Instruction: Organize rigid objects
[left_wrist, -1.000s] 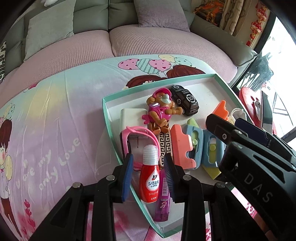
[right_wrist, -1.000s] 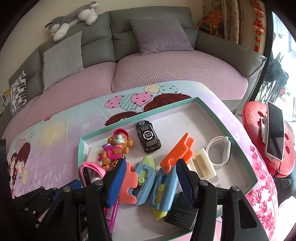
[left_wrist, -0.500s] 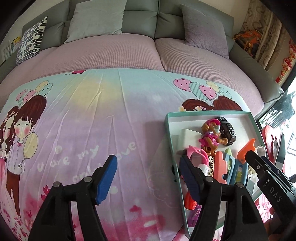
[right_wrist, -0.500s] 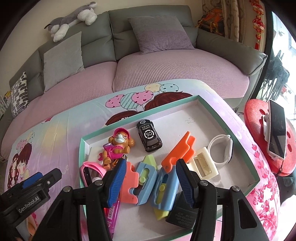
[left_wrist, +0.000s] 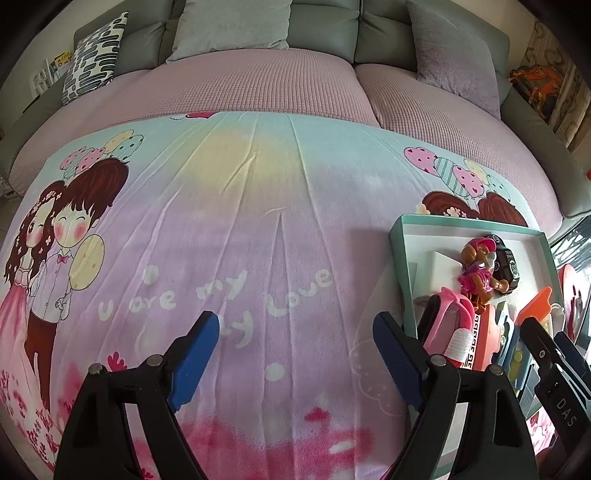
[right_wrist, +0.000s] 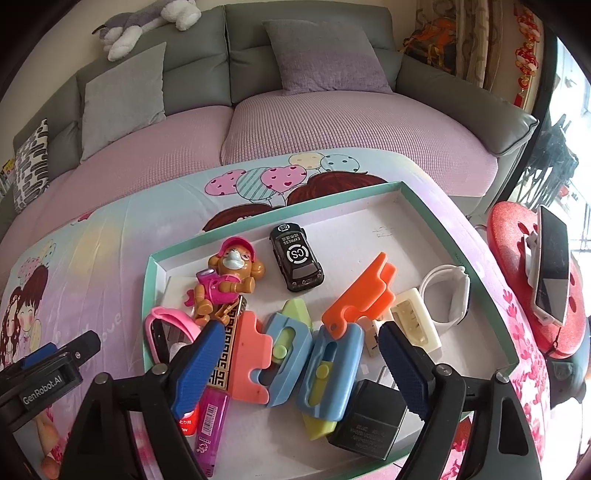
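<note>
Left gripper (left_wrist: 291, 354) jaws opening wide, nothing between them, over the bare cartoon-print bedsheet (left_wrist: 236, 229) just off the tray's (right_wrist: 476, 258) left edge. Right gripper (right_wrist: 301, 354) jaws opening wide, straddling two blue utility knives (right_wrist: 310, 365) at the tray's near edge, pads not pressing them. Also in tray: pup figure (right_wrist: 229, 280) near far-left corner, black toy car (right_wrist: 297, 262) mid-far, orange knife (right_wrist: 364, 295), white watch (right_wrist: 447, 295) by right edge, black charger (right_wrist: 369, 421) near edge.
</note>
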